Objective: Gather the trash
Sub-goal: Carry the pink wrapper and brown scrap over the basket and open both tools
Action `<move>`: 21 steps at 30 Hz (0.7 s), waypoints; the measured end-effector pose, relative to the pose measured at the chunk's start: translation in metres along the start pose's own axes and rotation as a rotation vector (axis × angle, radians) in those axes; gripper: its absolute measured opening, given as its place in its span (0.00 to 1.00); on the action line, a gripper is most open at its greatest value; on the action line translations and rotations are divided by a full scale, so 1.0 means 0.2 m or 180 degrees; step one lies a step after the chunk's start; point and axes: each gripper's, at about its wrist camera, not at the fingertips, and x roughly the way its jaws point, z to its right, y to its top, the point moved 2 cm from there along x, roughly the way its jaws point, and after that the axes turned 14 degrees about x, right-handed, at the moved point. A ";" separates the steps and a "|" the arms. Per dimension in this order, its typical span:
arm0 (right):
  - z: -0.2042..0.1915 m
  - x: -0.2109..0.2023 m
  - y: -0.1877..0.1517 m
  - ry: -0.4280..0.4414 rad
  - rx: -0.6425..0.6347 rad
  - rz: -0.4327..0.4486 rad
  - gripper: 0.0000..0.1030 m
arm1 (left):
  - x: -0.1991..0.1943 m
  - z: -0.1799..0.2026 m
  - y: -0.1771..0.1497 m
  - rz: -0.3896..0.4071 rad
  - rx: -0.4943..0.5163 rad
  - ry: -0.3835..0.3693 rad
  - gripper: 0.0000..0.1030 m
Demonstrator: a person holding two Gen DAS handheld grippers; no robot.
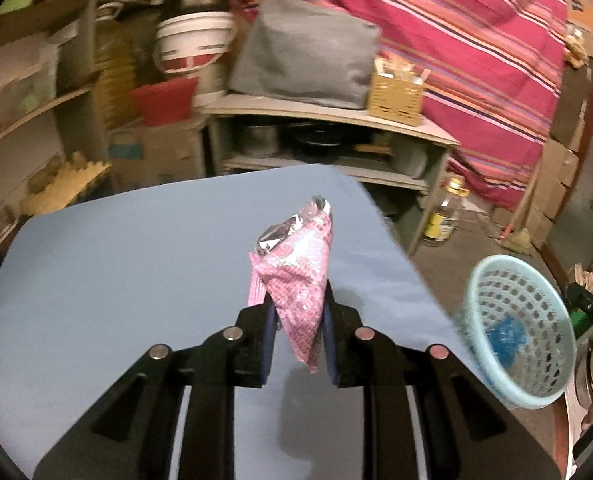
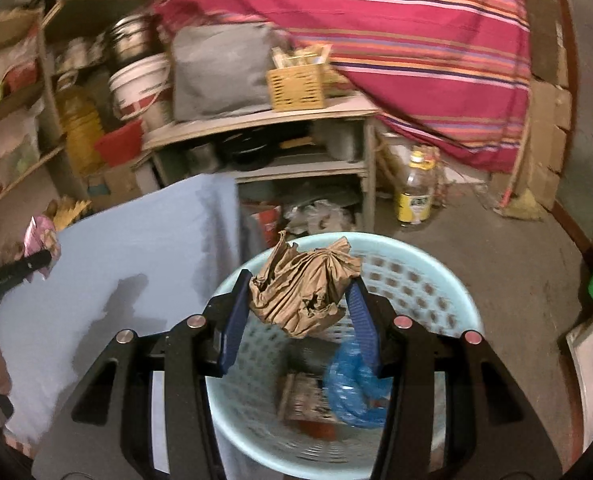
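My left gripper [image 1: 296, 320] is shut on a pink foil wrapper [image 1: 296, 264] and holds it above the blue table [image 1: 116, 280]. My right gripper [image 2: 296, 304] is shut on a crumpled brown paper ball [image 2: 300, 284] and holds it over the light blue perforated basket [image 2: 428, 288]. The basket holds a blue plastic bag [image 2: 348, 388] and other scraps. In the left wrist view the basket [image 1: 536, 396] stands off the table's right edge. In the right wrist view the left gripper [image 2: 20, 268] with the pink wrapper [image 2: 40, 232] shows at the far left.
A low wooden shelf [image 1: 336, 116] with a grey cushion [image 1: 304, 64] and a yellow box [image 1: 394, 98] stands behind the table. A glass bottle [image 2: 414, 192] stands on the floor. A striped red cloth [image 2: 376, 40] hangs at the back. Cluttered shelves stand on the left.
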 end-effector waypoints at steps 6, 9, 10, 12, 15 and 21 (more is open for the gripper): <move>0.25 -0.09 0.05 -0.0198 0.0150 0.0150 0.47 | 0.10 0.33 0.09 0.0062 0.0162 -0.0276 0.20; 0.34 -0.09 0.05 -0.0264 0.0200 0.0145 0.47 | 0.13 0.49 0.13 0.0098 0.0245 -0.0407 0.20; 0.36 -0.08 0.05 -0.0297 0.0206 0.0137 0.47 | 0.15 0.56 0.14 0.0102 0.0279 -0.0452 0.20; 0.39 -0.06 0.05 -0.0306 0.0226 0.0118 0.47 | 0.17 0.66 0.14 0.0107 0.0346 -0.0521 0.21; 0.41 -0.04 0.06 -0.0261 0.0293 0.0102 0.47 | 0.20 0.81 0.16 0.0119 0.0432 -0.0644 0.21; 0.43 0.01 0.08 -0.0257 0.0357 0.0053 0.47 | 0.27 1.02 0.18 0.0135 0.0594 -0.0729 0.21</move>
